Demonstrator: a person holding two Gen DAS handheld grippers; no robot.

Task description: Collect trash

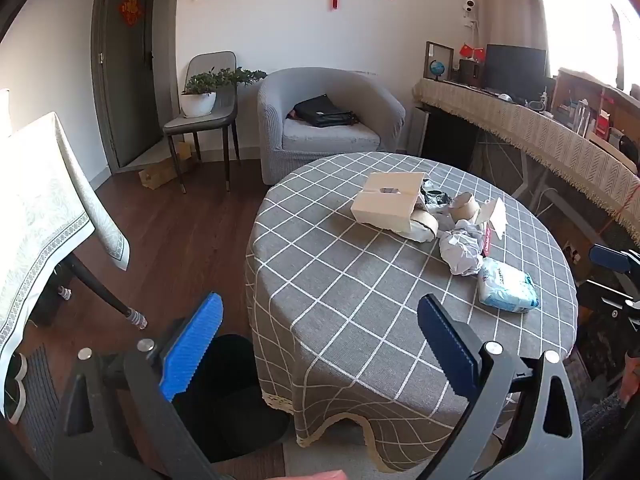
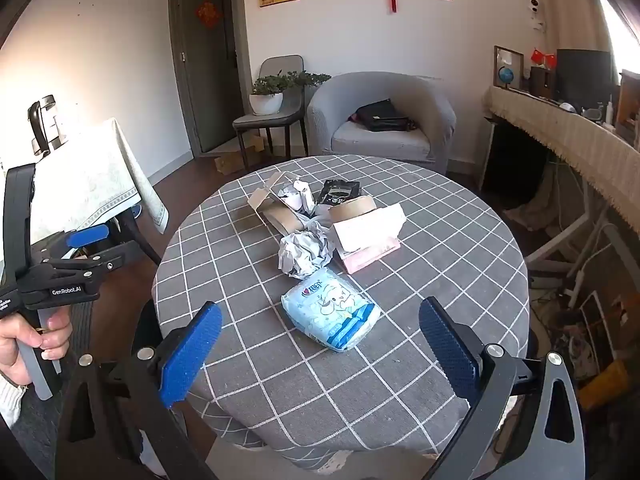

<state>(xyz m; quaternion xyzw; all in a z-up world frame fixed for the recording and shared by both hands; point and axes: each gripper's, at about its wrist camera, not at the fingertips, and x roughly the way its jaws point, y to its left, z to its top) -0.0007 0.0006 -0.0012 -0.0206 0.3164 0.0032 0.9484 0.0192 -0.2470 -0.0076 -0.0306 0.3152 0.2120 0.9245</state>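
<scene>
Table: round table [image 2: 440, 280] under a grey checked cloth, trash gathered on its far half.
Tissue pack: light blue pack [image 2: 332, 314] lies flat nearest the near edge, just in front of the right gripper; also seen at the right of the left wrist view [image 1: 506, 286].
Paper ball: crumpled white paper [image 2: 304, 254] just behind the pack, touching it.
Pink box: opened pink box [image 2: 368, 240] right of the paper ball, flap raised.
Tape roll: brown roll [image 2: 354, 206] behind the pink box.
Carton: torn cardboard carton [image 2: 276, 204] at the far left of the heap, white scraps inside.
Black wrapper: dark wrapper [image 2: 340, 192] at the back of the heap.
Left gripper: [image 1: 320, 344] fingers spread wide, nothing between them; held off the table's left edge, above a black bin [image 1: 236, 396] on the floor.
Right gripper: [image 2: 320, 344] fingers released wide, empty; hovers over the table's near edge, clear of the pack.
Hand: a hand [image 2: 28, 344] grips the left gripper's handle, at the left of the right wrist view.
Room: grey armchair [image 2: 384, 120] with a black bag [image 2: 382, 117] behind the table.
</scene>
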